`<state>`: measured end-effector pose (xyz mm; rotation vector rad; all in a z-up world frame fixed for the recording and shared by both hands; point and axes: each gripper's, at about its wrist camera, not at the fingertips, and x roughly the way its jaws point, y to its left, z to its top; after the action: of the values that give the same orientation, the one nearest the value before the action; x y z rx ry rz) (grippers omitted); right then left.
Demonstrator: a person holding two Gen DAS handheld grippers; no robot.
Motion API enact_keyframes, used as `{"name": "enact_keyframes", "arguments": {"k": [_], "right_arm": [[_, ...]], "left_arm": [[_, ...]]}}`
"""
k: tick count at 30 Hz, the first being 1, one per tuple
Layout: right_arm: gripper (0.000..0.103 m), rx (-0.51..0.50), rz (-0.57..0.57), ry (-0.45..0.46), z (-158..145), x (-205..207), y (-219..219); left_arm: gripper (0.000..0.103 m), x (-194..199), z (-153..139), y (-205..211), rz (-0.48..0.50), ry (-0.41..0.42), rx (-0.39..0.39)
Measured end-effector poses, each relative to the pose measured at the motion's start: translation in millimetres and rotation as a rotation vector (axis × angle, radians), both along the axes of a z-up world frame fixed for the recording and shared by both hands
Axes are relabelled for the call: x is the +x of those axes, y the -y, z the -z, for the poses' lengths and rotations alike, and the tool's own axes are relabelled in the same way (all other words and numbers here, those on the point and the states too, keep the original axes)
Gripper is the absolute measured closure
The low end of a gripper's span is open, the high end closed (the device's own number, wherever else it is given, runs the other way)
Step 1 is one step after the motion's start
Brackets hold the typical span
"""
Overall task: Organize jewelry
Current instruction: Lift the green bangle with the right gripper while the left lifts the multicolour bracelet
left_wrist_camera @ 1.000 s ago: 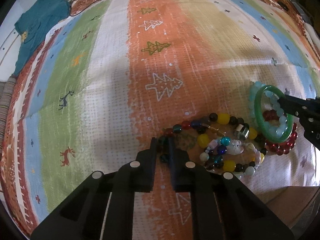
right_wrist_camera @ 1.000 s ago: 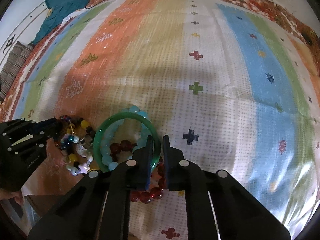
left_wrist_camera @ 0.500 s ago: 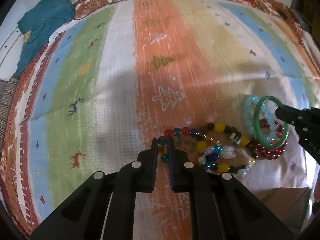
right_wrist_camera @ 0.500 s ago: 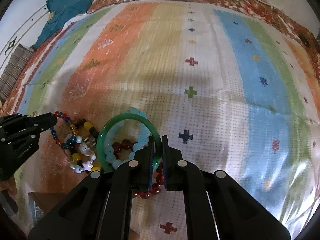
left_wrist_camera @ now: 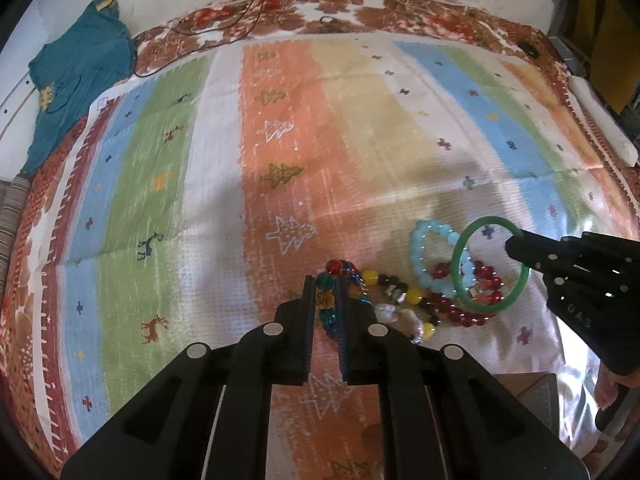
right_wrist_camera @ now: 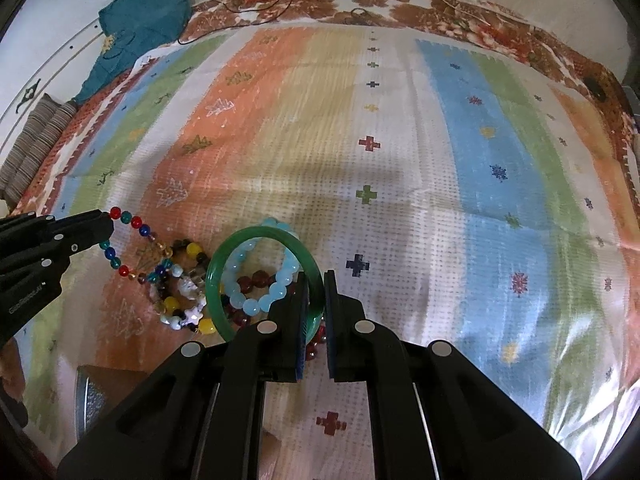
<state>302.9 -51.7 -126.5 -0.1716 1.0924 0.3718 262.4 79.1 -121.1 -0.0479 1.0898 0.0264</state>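
Observation:
My left gripper (left_wrist_camera: 325, 280) is shut on a multicoloured glass-bead bracelet (left_wrist_camera: 334, 272) and holds it lifted off the striped cloth; from the right wrist view the bracelet (right_wrist_camera: 132, 244) hangs from the left gripper (right_wrist_camera: 106, 222). My right gripper (right_wrist_camera: 316, 280) is shut on a green jade bangle (right_wrist_camera: 216, 276), raised and tilted; in the left wrist view the bangle (left_wrist_camera: 460, 264) stands at the right gripper (left_wrist_camera: 512, 246). A light-blue bead bracelet (left_wrist_camera: 420, 256), a dark red bead bracelet (left_wrist_camera: 456, 312) and a yellow-and-black bead bracelet (left_wrist_camera: 400, 296) lie in a pile below.
The striped patterned cloth (left_wrist_camera: 280, 140) covers the whole bed. A teal garment (left_wrist_camera: 76, 76) lies at the far left corner. A brown box corner (right_wrist_camera: 100, 384) shows at the near edge. A black cable (left_wrist_camera: 248, 4) runs along the far side.
Both grippers have lifted and drawn back. The multicoloured bracelet has come up off the pile in the left gripper, and the green bangle has risen clear in the right gripper.

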Motion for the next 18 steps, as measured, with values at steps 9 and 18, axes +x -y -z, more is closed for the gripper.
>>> {"name": "enact_keyframes", "arguments": {"k": [9,18], "right_arm": [[0.095,0.013,-0.002,0.018,-11,-10,4],[0.095,0.028,-0.002,0.051,-27,-21,10]], "left_arm": [[0.094,-9,-22,4,0.007,0.048,-0.027],[0.094,-23,-42,10,0.027,0.089,-0.051]]}}
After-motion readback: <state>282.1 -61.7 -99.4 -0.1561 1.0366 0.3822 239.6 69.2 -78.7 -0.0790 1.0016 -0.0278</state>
